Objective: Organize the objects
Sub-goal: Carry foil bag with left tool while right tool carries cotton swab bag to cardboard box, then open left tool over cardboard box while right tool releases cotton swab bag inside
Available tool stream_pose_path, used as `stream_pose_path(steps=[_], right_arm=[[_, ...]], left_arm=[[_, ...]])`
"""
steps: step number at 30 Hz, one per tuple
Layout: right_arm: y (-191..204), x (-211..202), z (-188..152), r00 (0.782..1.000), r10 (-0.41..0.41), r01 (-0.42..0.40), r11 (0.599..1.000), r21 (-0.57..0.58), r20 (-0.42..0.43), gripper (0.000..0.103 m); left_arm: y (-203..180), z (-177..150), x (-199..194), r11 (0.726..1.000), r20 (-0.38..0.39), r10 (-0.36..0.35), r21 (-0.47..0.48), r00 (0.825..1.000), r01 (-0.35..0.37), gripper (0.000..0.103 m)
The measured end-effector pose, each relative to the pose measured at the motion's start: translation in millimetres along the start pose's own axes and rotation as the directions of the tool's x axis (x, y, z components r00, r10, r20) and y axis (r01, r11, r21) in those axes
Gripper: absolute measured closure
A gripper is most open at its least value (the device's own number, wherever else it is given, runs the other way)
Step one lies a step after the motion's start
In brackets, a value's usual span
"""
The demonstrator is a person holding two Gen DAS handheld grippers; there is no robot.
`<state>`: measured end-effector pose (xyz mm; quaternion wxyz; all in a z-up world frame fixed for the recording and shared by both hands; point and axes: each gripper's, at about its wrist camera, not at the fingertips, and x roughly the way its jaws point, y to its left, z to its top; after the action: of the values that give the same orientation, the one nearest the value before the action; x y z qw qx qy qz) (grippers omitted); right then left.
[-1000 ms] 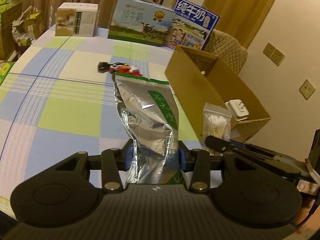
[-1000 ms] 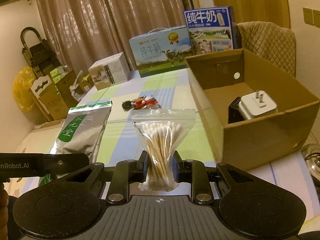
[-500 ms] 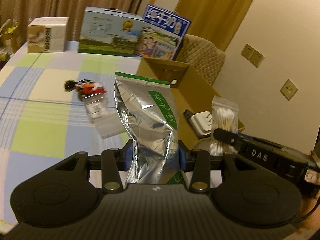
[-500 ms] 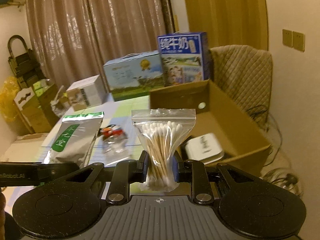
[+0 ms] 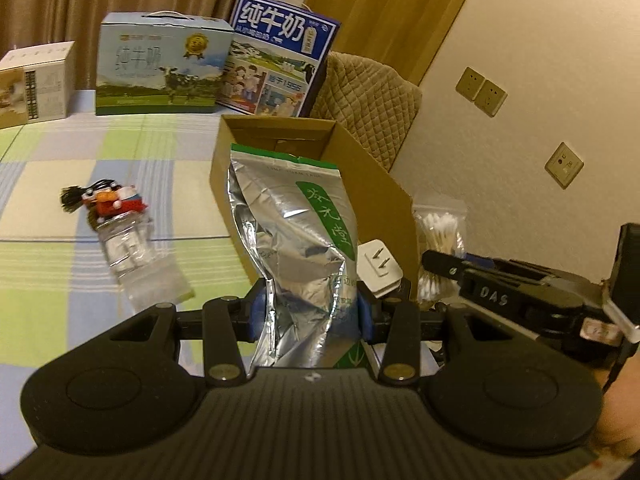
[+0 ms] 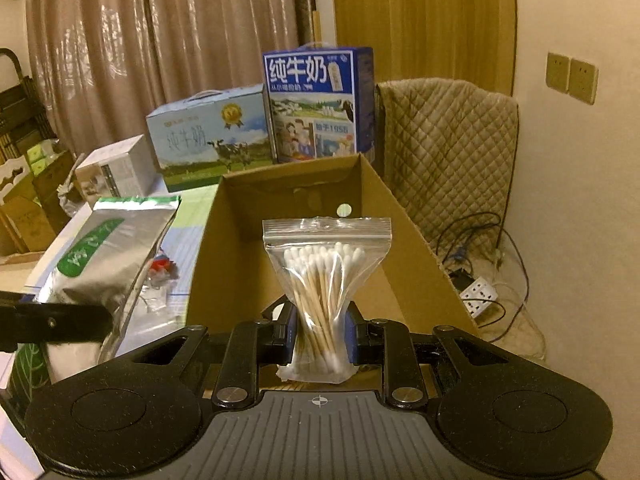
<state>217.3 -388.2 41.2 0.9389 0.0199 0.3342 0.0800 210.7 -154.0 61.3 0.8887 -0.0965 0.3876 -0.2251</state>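
My left gripper (image 5: 310, 312) is shut on a silver foil pouch (image 5: 294, 248) with a green label, held upright in front of an open cardboard box (image 5: 384, 192). A white plug adapter (image 5: 378, 266) lies inside that box. My right gripper (image 6: 322, 340) is shut on a clear zip bag of cotton swabs (image 6: 324, 280), held above the near part of the cardboard box (image 6: 416, 248). The swab bag (image 5: 440, 240) and the right gripper's body show at the right of the left wrist view. The foil pouch (image 6: 104, 252) shows at the left of the right wrist view.
On the checked tablecloth (image 5: 48, 264) lies a clear bag with a red and black toy (image 5: 116, 216). Two milk cartons (image 5: 164, 68) (image 5: 280, 60) and a white box (image 5: 36, 80) stand at the far edge. A quilted chair (image 6: 448, 152) and a power strip (image 6: 478, 296) sit beyond the box.
Both grippers have moved to the right with their loads, from over the tablecloth to the cardboard box. The swab bag now hangs over the box's inside.
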Motion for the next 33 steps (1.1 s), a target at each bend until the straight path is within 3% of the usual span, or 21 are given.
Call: stream_pose_path(steps=[12,29,32,33], right_arm=[[-3.9,51.0,0.1,1.000,0.005,-0.006,0.997,-0.077,-0.012,0.082],[-36.0,84.3,33.7,1.000,0.009,-0.010,0.999,-0.040,-0.015,0.082],[-36.3,83.7,34.1,1.000,0.012,-0.013,0.999,-0.037,-0.014,0.082],[-36.5,83.0,34.0,1.000,0.014,-0.014,0.999,-0.036,-0.014,0.082]], left_arm=[[-9.7,42.7,52.0,1.000,-0.013,-0.006,0.011,1.000,0.006,0.065],[-5.9,77.4,118.6,1.000,-0.043,0.021,0.000,0.999,-0.022,0.063],[-5.6,77.8,125.5,0.999,-0.042,0.039,-0.005,0.998,-0.039,0.058],[-5.1,77.5,125.7,0.999,-0.034,0.046,-0.009,0.998,-0.046,0.051]])
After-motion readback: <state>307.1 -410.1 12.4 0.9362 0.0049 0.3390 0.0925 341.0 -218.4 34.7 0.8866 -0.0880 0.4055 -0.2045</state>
